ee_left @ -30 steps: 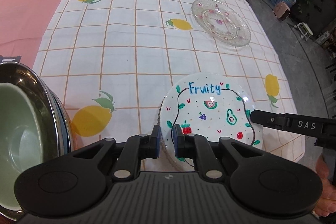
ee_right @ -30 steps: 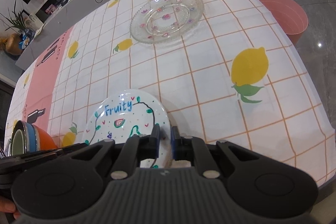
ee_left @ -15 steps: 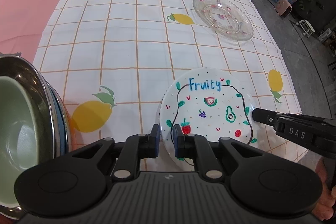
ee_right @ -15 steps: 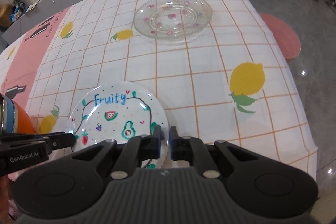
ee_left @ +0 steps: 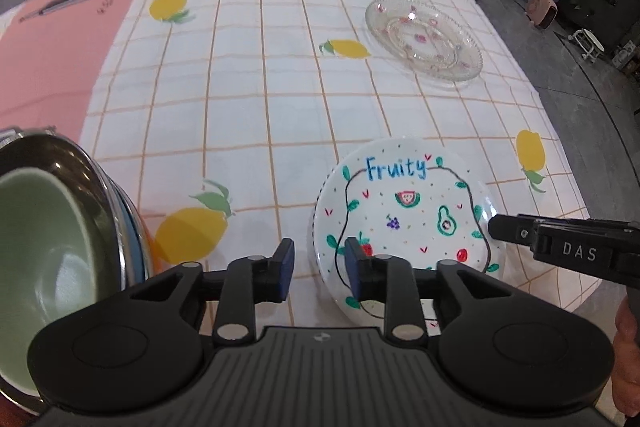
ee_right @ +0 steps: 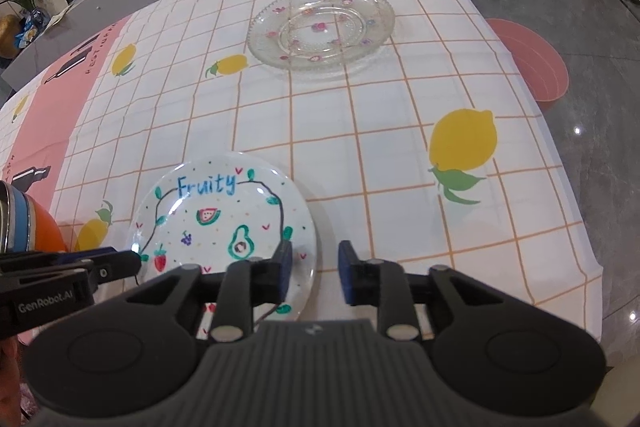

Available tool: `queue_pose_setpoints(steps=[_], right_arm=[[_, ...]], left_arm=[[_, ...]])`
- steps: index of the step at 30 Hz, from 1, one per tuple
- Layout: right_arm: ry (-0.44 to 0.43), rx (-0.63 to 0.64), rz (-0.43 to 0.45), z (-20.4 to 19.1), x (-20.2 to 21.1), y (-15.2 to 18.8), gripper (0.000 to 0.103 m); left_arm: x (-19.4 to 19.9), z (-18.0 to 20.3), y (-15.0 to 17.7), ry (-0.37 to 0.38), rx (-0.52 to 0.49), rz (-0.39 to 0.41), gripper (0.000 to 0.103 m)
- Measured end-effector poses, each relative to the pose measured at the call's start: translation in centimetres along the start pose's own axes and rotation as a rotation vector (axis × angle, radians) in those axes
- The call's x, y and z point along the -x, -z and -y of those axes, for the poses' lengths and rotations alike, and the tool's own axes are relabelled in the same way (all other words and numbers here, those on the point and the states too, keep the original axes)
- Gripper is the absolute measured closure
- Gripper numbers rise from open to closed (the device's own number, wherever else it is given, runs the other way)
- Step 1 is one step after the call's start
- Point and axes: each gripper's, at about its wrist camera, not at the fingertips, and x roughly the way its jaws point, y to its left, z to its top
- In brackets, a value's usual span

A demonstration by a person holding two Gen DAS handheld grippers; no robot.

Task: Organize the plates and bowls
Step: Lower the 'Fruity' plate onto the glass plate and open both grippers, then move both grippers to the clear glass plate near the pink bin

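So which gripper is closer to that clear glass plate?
Right, though only slightly. The right gripper sits at the Fruity plate's right edge, the glass plate straight ahead. The left gripper is at the opposite edge, with the glass plate farther off, diagonally right.

White plate [ee_left: 404,211], lettered "Fruity" in blue, ringed by a black vine with green leaves; dotted with a watermelon slice, avocado, purple grapes, red strawberry and cherry. Clear glass plate [ee_right: 320,27], sprinkled with small pink and purple flowers. Tablecloth [ee_left: 260,99] white, gridded in orange, printed with yellow lemons on green leaves; pink band with dark markings at its left edge. Bowls [ee_left: 52,227] stacked: pale green inside, then steel, blue, orange. Grippers black with blue pads [ee_left: 285,261]. Pink tub [ee_right: 536,67] on grey floor.
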Motion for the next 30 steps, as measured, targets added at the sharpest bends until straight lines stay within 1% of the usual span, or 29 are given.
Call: queue_pose_setpoints(steps=[1,2,3,6,11,16,19,23,27,28,30], right_arm=[[0.001,-0.004,-0.001,0.1,0.1,0.0,0.075],[0.004,-0.008,-0.003,0.1,0.3,0.0,0.071],[0.007,-0.009,-0.004,0.1,0.4,0.1,0.070],[0.024,-0.009,-0.004,0.1,0.8,0.0,0.069],[0.050,-0.006,-0.013,0.2,1.2,-0.5,0.066],[0.051,-0.021,-0.015,0.9,1.8,-1.6,0.062],[0.042,-0.044,-0.008,1.6,2.1,-2.7,0.061],[0.024,-0.091,0.009,2.6,2.3,-4.4,0.061],[-0.025,-0.140,0.038,3.5,2.3,-6.1,0.062],[-0.026,-0.149,0.047,3.6,2.2,-6.6,0.062],[-0.022,-0.170,0.065,3.9,2.0,-7.6,0.062]], left_arm=[[0.3,0.1,-0.1,0.002,0.001,0.008,0.065],[0.5,0.1,-0.2,0.007,0.001,0.017,0.063],[0.7,0.2,-0.3,0.012,-0.002,0.023,0.063],[1.3,0.6,-0.9,0.029,-0.017,0.030,0.063],[1.8,0.9,-2.3,0.064,-0.030,0.014,0.062],[2.5,1.4,-4.7,0.092,-0.054,0.017,0.062],[2.8,1.6,-6.7,0.126,-0.049,0.024,0.063],[2.7,1.6,-9.3,0.208,-0.003,0.037,0.063],[2.0,2.0,-11.6,0.208,0.011,0.068,0.063],[1.6,1.9,-12.1,0.209,0.027,0.072,0.064],[0.9,1.3,-13.0,0.225,0.098,0.082,0.068]])
